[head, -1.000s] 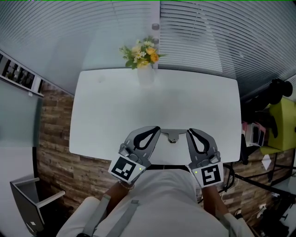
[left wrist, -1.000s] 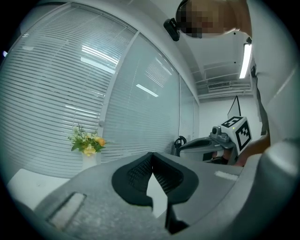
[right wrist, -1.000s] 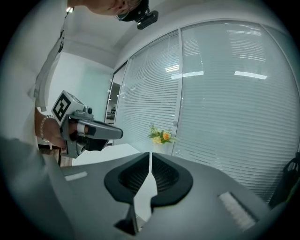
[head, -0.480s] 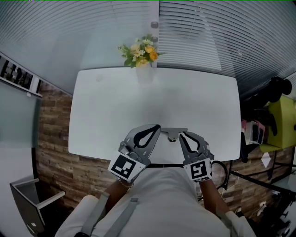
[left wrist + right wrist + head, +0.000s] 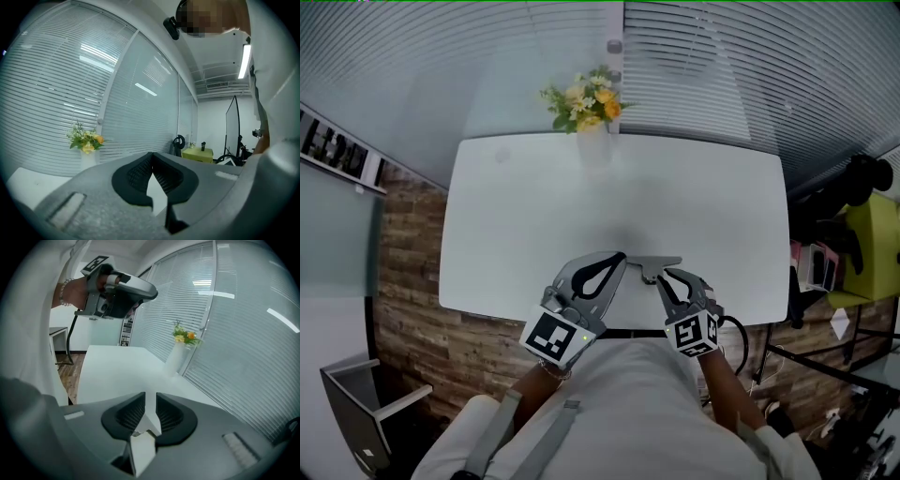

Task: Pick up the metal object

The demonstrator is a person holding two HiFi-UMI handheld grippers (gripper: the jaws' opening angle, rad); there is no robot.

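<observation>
The metal object (image 5: 654,266) lies flat on the white table (image 5: 609,197), close to the near edge and about midway along it. It is a pale grey piece with a straight bar across the top and a short stub below.

The right tool (image 5: 667,276) sits low over the table with its tips right at the object's stub, angled in from the right. In the right gripper view the right tool (image 5: 150,400) has its jaws partway apart and opening. Part of the metal object (image 5: 142,446) shows as a pale flat strip low in the gap. Neither ribbed pad presses on it, and bare white table shows through the gap above it.

The left tool (image 5: 620,258) rests just to the left of the object, its tips near the left end of the bar but not clearly touching it. In the left gripper view the left tool (image 5: 152,154) has its jaw tips together with nothing held between them. Only a thin wedge of table shows lower down between the pads. The right gripper view also catches the left tool (image 5: 149,291), raised in the person's hand at the upper left.

A white vase of yellow and orange flowers (image 5: 587,105) stands at the far edge of the table, well apart from the object, against a wall of slatted blinds (image 5: 722,84).
</observation>
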